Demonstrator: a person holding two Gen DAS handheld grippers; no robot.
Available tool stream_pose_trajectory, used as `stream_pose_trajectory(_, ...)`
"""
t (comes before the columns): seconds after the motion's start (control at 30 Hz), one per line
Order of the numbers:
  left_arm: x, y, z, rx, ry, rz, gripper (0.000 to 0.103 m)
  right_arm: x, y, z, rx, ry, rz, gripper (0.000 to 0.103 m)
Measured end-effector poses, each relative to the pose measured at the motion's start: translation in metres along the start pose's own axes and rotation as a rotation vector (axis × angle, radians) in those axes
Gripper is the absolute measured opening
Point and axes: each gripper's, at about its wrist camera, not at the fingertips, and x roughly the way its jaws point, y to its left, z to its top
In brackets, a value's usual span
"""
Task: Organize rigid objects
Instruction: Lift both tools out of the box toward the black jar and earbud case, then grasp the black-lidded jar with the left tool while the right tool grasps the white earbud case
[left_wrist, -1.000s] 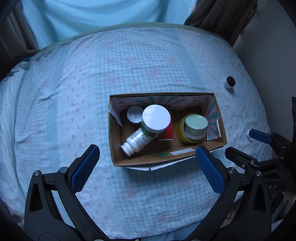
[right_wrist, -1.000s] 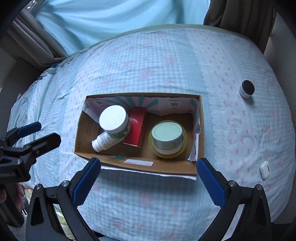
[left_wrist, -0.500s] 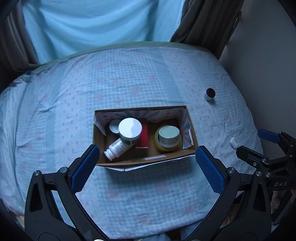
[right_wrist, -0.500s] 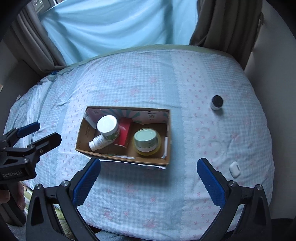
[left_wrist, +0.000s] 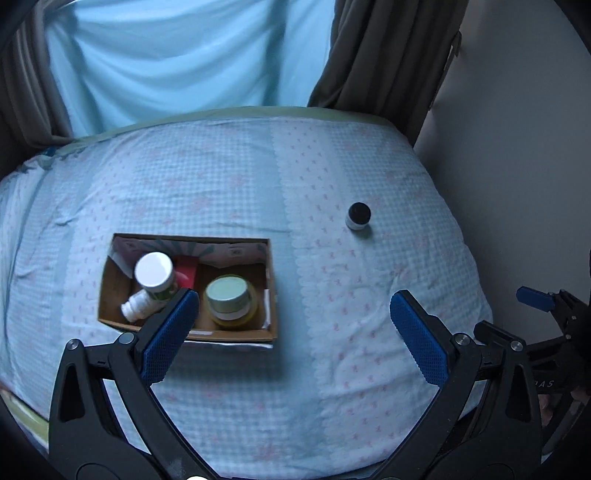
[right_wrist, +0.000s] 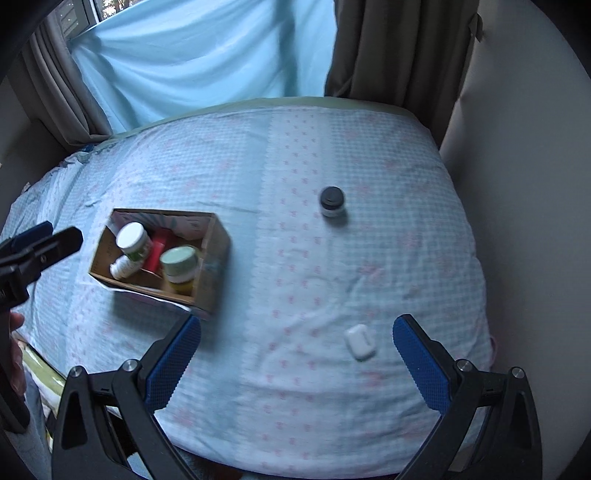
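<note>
Bedding in pale blue with small pink motifs covers the bed (right_wrist: 295, 258), whose far edge meets a light blue curtain (right_wrist: 207, 55) and a dark drape (right_wrist: 399, 48); its right edge falls off beside a plain wall (right_wrist: 524, 184); the near edge curves away under both tools. Toward the left side sits an open cardboard box (right_wrist: 212, 254), well in from every edge; inside it a white-lidded jar (right_wrist: 130, 236) leans over a small white pill bottle (right_wrist: 122, 266) lying on its side, a red box (right_wrist: 155, 253) stands next to them, and a pale green-lidded jar (right_wrist: 179, 260) rests on a yellow ring at the box's right end. Out on the bare cover, a small black-capped jar (right_wrist: 331, 201) stands upright, well apart from the box and nearer the far right corner; a white earbud case (right_wrist: 359, 341) lies nearer the near right edge, just beside the right gripper's right-hand finger. Broad uncluttered cover lies between the box and these two loose items. The right gripper (right_wrist: 295, 360) hangs above the near edge with its blue-padded fingers spread wide and nothing between them; the left gripper (left_wrist: 293, 338) is likewise spread wide and holds nothing, its left pad overlapping the box's near wall in its own view.
</note>
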Motion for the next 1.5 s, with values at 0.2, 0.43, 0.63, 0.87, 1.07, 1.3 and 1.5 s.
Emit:
stream_pose_trajectory(0.2, 0.039, -0.064, 0.001, 0.019, 0.046, -0.046, 0.103, 0.012, -0.065, -0.017, 0.051, 0.048, -0.007, 0.103)
stream_pose_trajectory(0.43, 0.104, -0.087, 0.019, 0.064, 0.084, -0.068, 0.103, 0.042, -0.101, -0.033, 0.058, 0.085, -0.025, 0.103)
stream_pose_trajectory(0.63, 0.189, -0.092, 0.031, 0.108, 0.104, -0.048, 0.103, 0.098, -0.114, -0.048, 0.071, 0.126, -0.011, 0.103)
stream_pose_trajectory(0.87, 0.294, -0.105, 0.041, 0.197, 0.1, -0.028, 0.103, 0.165, -0.111, -0.065, 0.027, 0.118, -0.002, 0.102)
stream_pose_trajectory(1.07, 0.367, -0.118, 0.054, 0.27, 0.102, -0.042, 0.102, 0.223, -0.107, -0.088, -0.015, 0.171, 0.011, 0.085)
stream_pose_trajectory(1.3, 0.406, -0.126, 0.066, 0.312, 0.09, -0.086, 0.095, 0.252, -0.103, -0.103, -0.054, 0.201, 0.01, 0.073)
stream_pose_trajectory(1.5, 0.429, -0.135, 0.066, 0.349, 0.118, -0.105, 0.076, 0.262, -0.094, -0.103, -0.133, 0.193, 0.006, 0.062)
